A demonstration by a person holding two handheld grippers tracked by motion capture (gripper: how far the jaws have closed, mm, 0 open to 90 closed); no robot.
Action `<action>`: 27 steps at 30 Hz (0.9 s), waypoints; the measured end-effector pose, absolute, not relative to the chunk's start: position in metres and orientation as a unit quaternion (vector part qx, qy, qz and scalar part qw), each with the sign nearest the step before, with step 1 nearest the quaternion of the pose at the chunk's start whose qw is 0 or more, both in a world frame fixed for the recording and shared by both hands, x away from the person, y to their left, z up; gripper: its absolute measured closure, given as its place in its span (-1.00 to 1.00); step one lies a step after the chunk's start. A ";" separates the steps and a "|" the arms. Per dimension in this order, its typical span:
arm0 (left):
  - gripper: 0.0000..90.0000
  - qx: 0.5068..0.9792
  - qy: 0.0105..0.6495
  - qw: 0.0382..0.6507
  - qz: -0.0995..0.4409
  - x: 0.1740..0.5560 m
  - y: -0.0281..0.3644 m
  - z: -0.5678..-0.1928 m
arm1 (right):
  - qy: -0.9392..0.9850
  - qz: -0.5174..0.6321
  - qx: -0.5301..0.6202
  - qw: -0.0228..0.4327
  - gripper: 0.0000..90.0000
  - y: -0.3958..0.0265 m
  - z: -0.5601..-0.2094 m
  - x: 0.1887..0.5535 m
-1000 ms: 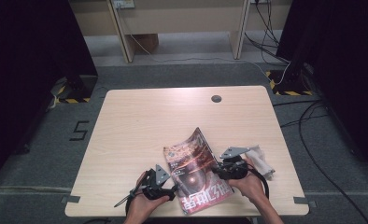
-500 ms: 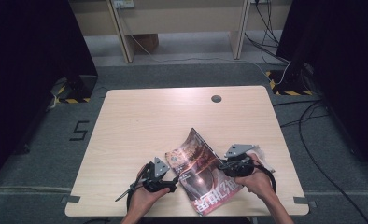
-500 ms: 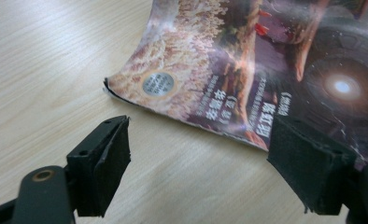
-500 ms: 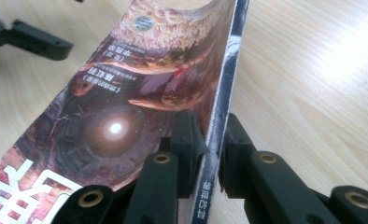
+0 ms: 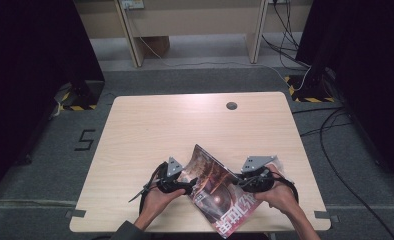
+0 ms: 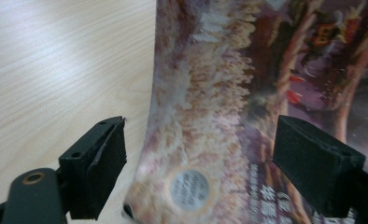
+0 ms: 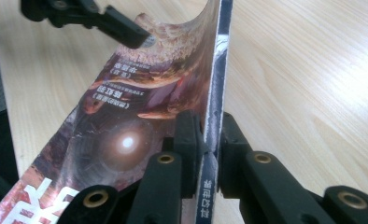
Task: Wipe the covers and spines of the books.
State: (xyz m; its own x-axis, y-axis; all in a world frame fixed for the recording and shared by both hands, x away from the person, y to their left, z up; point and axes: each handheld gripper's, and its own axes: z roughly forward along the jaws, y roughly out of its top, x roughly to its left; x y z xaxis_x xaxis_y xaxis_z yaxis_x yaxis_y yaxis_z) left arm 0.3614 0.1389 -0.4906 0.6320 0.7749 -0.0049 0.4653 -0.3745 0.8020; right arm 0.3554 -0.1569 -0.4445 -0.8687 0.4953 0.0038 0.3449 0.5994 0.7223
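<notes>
Two grippers flank your glossy dark-covered magazine (image 5: 220, 192): right gripper (image 5: 246, 181) at three o'clock clamps its spine, left gripper (image 5: 186, 186) at nine o'clock has just been opening, cover's edge between its jaws unpinched.

The magazine (image 5: 217, 192) has a glossy cover printed in dark purple-brown artwork, with pale lettering and a small round silver sticker near one corner. It sits at the near edge of the bench (image 5: 185, 125), tipped up along its spine edge. Its cover curves away, its far corner raised off the wood.
</notes>
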 end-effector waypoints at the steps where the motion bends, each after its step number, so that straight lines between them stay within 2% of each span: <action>1: -0.63 0.809 0.381 0.405 0.190 0.363 0.140 -0.490 | 0.891 0.379 0.232 0.098 0.81 -0.157 -0.444 0.355; 14: -0.62 0.809 0.345 0.439 0.185 0.367 0.146 -0.489 | 0.898 0.390 0.187 0.083 0.84 -0.149 -0.436 0.348; 21: -0.53 0.817 0.319 0.448 0.174 0.364 0.144 -0.490 | 0.899 0.395 0.175 0.076 0.85 -0.145 -0.435 0.346; 25: -0.55 0.819 0.314 0.450 0.168 0.365 0.145 -0.491 | 0.900 0.397 0.165 0.072 0.84 -0.144 -0.436 0.346; 27: -0.46 0.823 0.306 0.450 0.164 0.365 0.145 -0.491 | 0.899 0.399 0.166 0.072 0.84 -0.144 -0.435 0.347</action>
State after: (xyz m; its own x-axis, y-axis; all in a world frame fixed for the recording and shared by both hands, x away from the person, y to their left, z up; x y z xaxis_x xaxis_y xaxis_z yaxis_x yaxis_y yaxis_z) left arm 0.3646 0.1450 -0.4910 0.7594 0.6506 -0.0050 0.3557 -0.4088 0.8404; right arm 0.3468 -0.1440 -0.4355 -0.9345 0.3558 0.0037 0.2417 0.6269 0.7406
